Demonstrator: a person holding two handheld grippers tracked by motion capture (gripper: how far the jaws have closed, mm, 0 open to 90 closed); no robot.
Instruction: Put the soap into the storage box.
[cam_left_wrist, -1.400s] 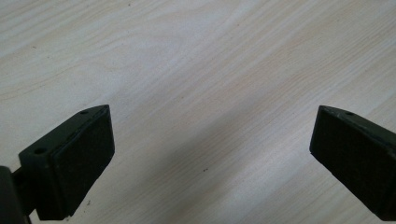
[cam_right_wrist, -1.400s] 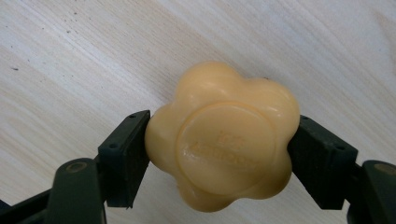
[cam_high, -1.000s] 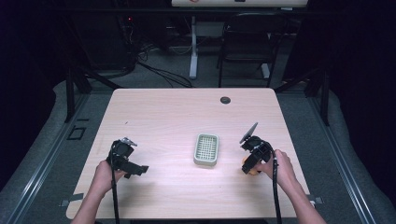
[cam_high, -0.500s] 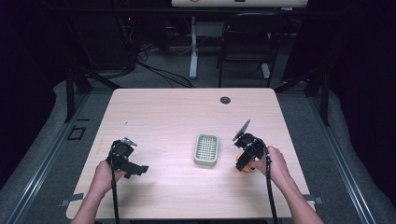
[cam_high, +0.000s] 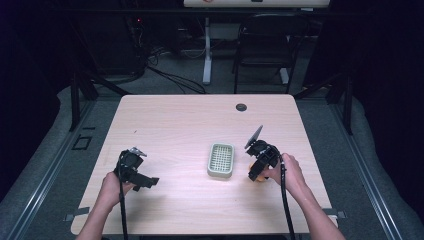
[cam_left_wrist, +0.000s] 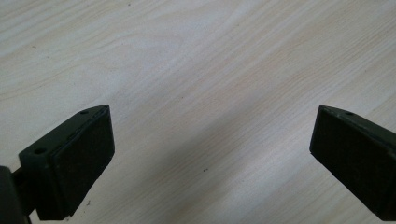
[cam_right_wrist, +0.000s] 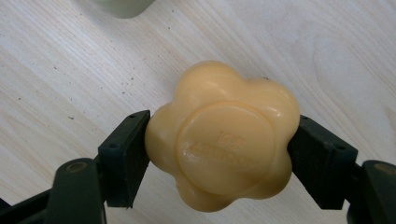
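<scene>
Soap bar (cam_right_wrist: 223, 140), flower-shaped with rounded lobes, pale orange-yellow, glossy, with a raised round centre bearing embossed lettering too soft to be read. It is clamped between the two black jaws of the right gripper (cam_right_wrist: 219, 154), one pad pressed against each opposite side, the embossed face turned toward that gripper's camera. In the high view a small orange patch of it (cam_high: 257, 178) is seen at the lower tip of the right gripper (cam_high: 260, 167), just above or on the table (cam_high: 180, 120); which of the two cannot be told. Soap dish (cam_high: 221, 160), pale green, rectangular with rounded corners and a gridded inner surface, is set flat on the table just beside the right gripper, on the side facing the left gripper; a pale green edge of it (cam_right_wrist: 123, 7) is seen beyond the jaws at the top of the right gripper view. Left gripper (cam_left_wrist: 212, 154) is held well apart from the dish and the soap, at the far side of the dish from the right gripper; its jaws are spread wide with nothing between them, bare light wood grain lying beneath. In the high view the left gripper (cam_high: 135, 170) is gripped by the person's left hand (cam_high: 114, 185), and the right gripper by the right hand (cam_high: 287, 172). A dark round grommet (cam_high: 241, 107) is set in the table well beyond the right gripper.
</scene>
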